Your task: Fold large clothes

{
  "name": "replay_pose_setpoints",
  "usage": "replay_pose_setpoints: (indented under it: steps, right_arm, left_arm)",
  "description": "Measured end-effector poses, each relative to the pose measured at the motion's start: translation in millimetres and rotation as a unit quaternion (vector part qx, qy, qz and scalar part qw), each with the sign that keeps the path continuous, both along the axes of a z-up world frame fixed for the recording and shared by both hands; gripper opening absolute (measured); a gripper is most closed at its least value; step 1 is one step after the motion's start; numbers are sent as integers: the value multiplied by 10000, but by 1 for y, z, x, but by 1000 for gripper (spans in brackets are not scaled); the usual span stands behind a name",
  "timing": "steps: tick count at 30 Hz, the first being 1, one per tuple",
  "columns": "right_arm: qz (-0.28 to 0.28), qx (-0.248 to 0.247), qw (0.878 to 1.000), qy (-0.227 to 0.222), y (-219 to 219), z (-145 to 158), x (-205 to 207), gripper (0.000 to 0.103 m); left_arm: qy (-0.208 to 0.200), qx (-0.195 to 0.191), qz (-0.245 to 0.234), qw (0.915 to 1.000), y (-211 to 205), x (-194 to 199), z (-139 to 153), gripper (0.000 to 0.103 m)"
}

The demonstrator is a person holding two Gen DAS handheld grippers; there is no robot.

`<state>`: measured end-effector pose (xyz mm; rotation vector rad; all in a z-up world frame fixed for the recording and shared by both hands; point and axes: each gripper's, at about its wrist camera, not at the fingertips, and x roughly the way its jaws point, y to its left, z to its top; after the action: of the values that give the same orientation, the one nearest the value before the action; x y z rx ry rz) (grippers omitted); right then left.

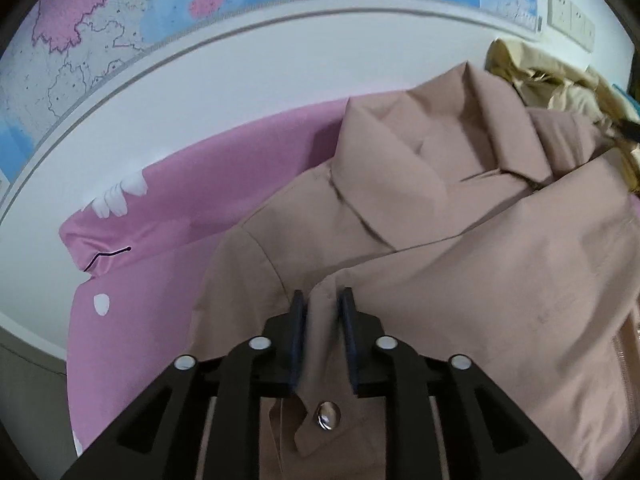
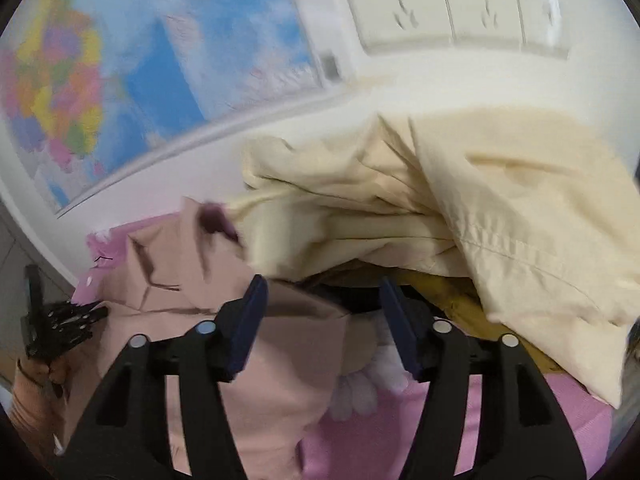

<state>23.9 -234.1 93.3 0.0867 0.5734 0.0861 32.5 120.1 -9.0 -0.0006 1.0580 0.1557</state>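
A dusty-pink jacket with a wide collar lies on a pink sheet, collar away from me. My left gripper is shut on a fold of the jacket's sleeve cuff; a metal snap button on a tab shows just below the fingers. In the right wrist view my right gripper is open and empty, above the jacket's edge next to a cream garment. The left gripper also shows at the far left of the right wrist view.
The crumpled cream garment is piled at the jacket's far right. A wall map hangs behind the bed, and wall sockets sit close by. The pink sheet has white flower prints.
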Motion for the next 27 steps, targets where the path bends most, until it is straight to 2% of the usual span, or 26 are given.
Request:
replay_pose_setpoints:
  steps: [3, 6, 7, 9, 11, 13, 16, 19, 23, 27]
  right_arm:
    - [809, -275, 9963, 76, 40, -8, -17, 58]
    - [1420, -934, 9844, 463, 89, -32, -13, 56]
    - [1481, -1121, 9807, 612, 101, -44, -6, 56]
    - [1484, -1113, 9780, 953, 108, -64, 12, 56]
    - [1349, -1190, 9770, 1148, 107, -79, 27, 54]
    - [1055, -1441, 9763, 1221, 100, -93, 39, 53]
    - [935, -1361, 9792, 1180, 90, -95, 41, 52]
    - [765, -1350, 9805, 1204, 87, -91, 41, 54]
    - [981, -944, 9845, 1110, 94, -78, 26, 55]
    - [1516, -658, 9816, 956, 121, -69, 3, 62]
  left_arm:
    - [-63, 11, -30, 10000, 0, -3, -5, 20]
    - [-79, 34, -11, 10000, 1, -1, -7, 24]
    - [-94, 59, 14, 9999, 1, -1, -7, 25]
    - [-162, -23, 167, 9997, 7, -3, -2, 40]
    - [-372, -97, 349, 9987, 18, -14, 13, 49]
    - [-609, 13, 466, 9971, 27, -31, 31, 52]
    - [-889, 140, 721, 9933, 47, -67, 57, 58]
    - [-1017, 261, 998, 9895, 70, -113, 71, 63]
    - [-639, 376, 1053, 9917, 83, -164, 59, 64]
    - [-215, 130, 1005, 9946, 86, -198, 35, 64]
